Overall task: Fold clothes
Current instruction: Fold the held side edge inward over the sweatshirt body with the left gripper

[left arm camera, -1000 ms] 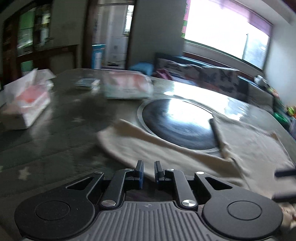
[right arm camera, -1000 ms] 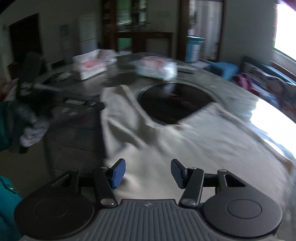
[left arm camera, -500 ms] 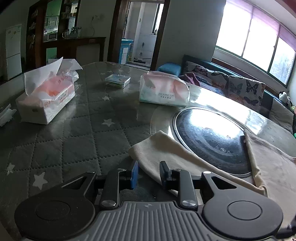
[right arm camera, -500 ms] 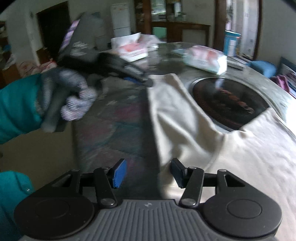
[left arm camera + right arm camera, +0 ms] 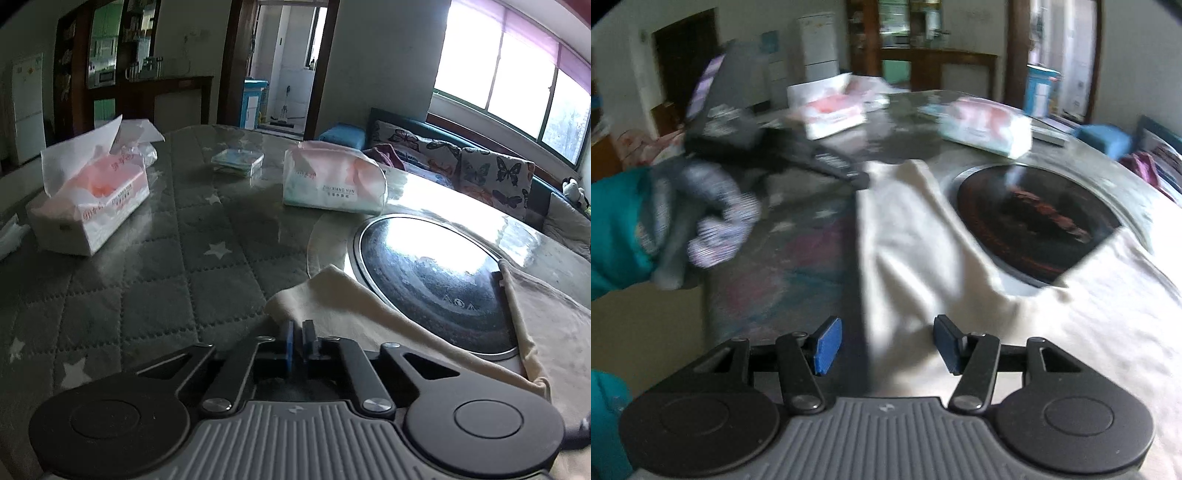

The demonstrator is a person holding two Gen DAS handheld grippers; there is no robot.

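Observation:
A cream garment [image 5: 343, 306] lies spread on the quilted table, one sleeve reaching past the black round hob [image 5: 428, 273]. My left gripper [image 5: 297, 338] is shut on the end of that sleeve at its near left corner. In the right wrist view the garment [image 5: 916, 236] runs from the sleeve down to its wide body. My right gripper [image 5: 884, 349] is open just above the garment's left edge, with cloth between the pads and nothing held. The left gripper [image 5: 849, 173] shows there at the sleeve's tip, held by a gloved hand.
An open tissue box [image 5: 88, 206] stands at the left, a soft tissue pack [image 5: 332, 184] behind the hob, a small flat packet [image 5: 236, 162] further back. The table edge [image 5: 705, 288] runs down the left in the right wrist view. A sofa [image 5: 480, 173] lies beyond.
My left gripper swung left to the sleeve's end and closed on it. My right gripper shifted left toward the garment's left edge and stayed open.

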